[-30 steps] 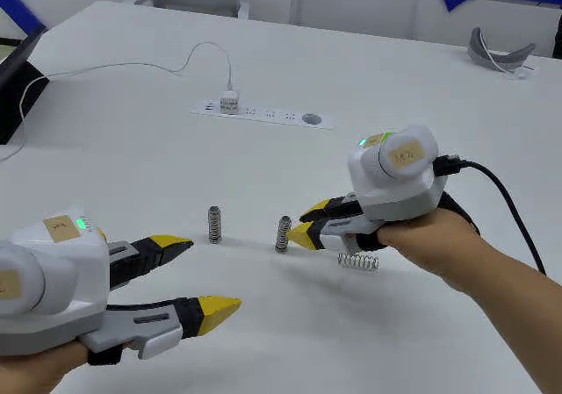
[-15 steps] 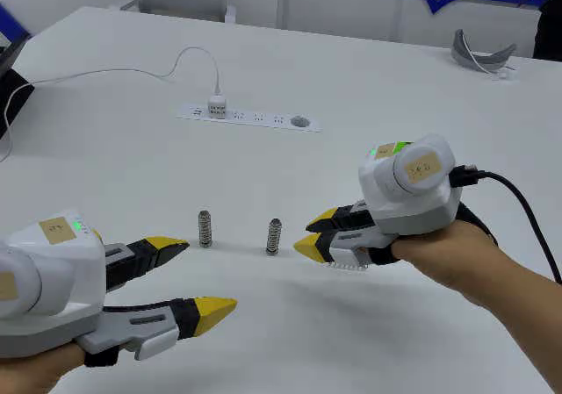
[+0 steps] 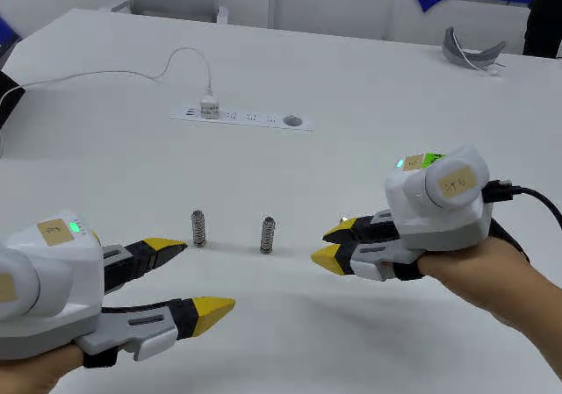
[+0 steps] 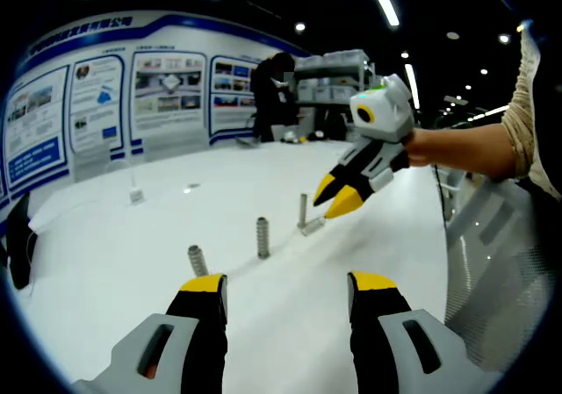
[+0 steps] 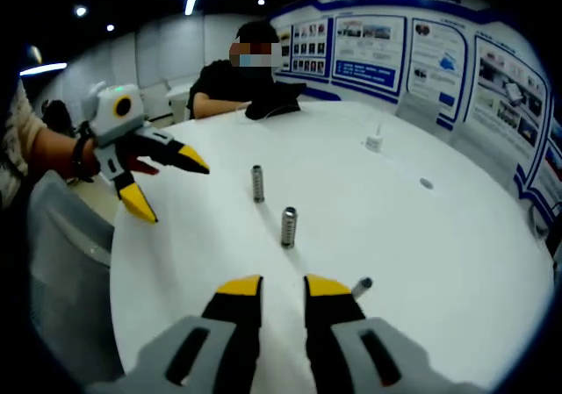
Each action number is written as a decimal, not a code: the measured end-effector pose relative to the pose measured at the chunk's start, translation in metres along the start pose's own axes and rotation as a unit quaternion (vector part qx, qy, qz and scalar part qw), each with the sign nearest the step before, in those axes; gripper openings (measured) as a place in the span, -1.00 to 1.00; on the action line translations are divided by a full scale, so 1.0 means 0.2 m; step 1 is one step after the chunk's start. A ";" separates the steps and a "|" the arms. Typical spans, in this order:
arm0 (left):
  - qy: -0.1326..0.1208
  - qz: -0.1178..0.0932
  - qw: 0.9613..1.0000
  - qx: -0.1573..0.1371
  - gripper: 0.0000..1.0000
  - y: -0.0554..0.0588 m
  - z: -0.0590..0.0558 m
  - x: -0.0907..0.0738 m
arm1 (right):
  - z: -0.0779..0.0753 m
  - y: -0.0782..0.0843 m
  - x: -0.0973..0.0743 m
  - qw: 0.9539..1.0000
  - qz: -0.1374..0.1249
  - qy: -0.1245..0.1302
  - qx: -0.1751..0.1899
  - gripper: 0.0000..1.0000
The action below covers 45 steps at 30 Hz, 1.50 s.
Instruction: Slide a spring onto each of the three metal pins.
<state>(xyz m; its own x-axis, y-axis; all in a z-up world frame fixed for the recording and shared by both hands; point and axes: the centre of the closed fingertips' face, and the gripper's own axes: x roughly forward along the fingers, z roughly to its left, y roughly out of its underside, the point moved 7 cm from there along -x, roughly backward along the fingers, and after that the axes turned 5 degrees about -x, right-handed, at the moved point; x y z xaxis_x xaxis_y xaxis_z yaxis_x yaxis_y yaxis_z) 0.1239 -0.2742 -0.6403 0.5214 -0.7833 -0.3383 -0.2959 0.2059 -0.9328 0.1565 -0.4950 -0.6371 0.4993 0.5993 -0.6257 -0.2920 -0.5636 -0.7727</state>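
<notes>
Two grey coiled metal springs stand upright over their pins on the white worktop (image 3: 105, 175), long axes vertical. In the head view the left spring (image 3: 198, 228) is left of the frame's centre and the middle spring (image 3: 267, 234) is close to centre, the two apart from each other.

In the left gripper view a third, bare metal pin (image 4: 302, 210) stands upright just right of centre. A short loose grey spring (image 4: 313, 226) lies flat at its foot, with its long axis along the worktop and running up and to the right in that frame.

The grey-and-black right tongs with yellow tips (image 3: 321, 245), at centre right of the head view, point left toward the standing springs. Their jaws are slightly parted and carry nothing. The matching left tongs (image 3: 209, 276), at lower left, point right with jaws spread wide and empty.

A white power strip (image 3: 241, 116) with a plugged-in charger (image 3: 209, 107) lies in the upper middle.
</notes>
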 end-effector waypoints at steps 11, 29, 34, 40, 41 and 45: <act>-0.002 0.000 1.000 0.002 0.11 -0.01 0.00 0.00 | -0.11 0.15 -0.03 0.999 0.013 0.033 0.020 -0.61; -0.003 0.007 1.000 0.003 0.10 -0.01 -0.01 0.00 | -0.20 0.26 0.07 0.999 0.043 0.017 0.025 -0.61; -0.006 0.007 1.000 0.000 0.09 0.00 0.00 -0.01 | -0.19 0.27 0.07 0.999 0.045 0.010 0.029 -0.62; -0.008 0.009 1.000 -0.002 0.08 0.00 -0.01 -0.01 | -0.17 0.29 0.08 0.998 0.053 0.000 0.031 -0.64; -0.008 0.009 1.000 -0.002 0.08 0.00 -0.01 0.00 | -0.17 0.29 0.08 0.998 0.053 -0.001 0.032 -0.65; -0.006 0.009 1.000 -0.001 0.07 0.00 -0.01 0.00 | -0.16 0.30 0.08 0.998 0.056 -0.001 0.032 -0.69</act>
<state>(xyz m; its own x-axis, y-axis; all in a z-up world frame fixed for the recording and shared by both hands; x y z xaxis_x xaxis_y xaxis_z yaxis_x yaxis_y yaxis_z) 0.1215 -0.2751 -0.6405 0.5255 -0.7722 -0.3572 -0.3076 0.2191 -0.9260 0.1739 -0.5366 -0.6899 0.4599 0.5359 -0.7080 -0.3974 -0.5888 -0.7038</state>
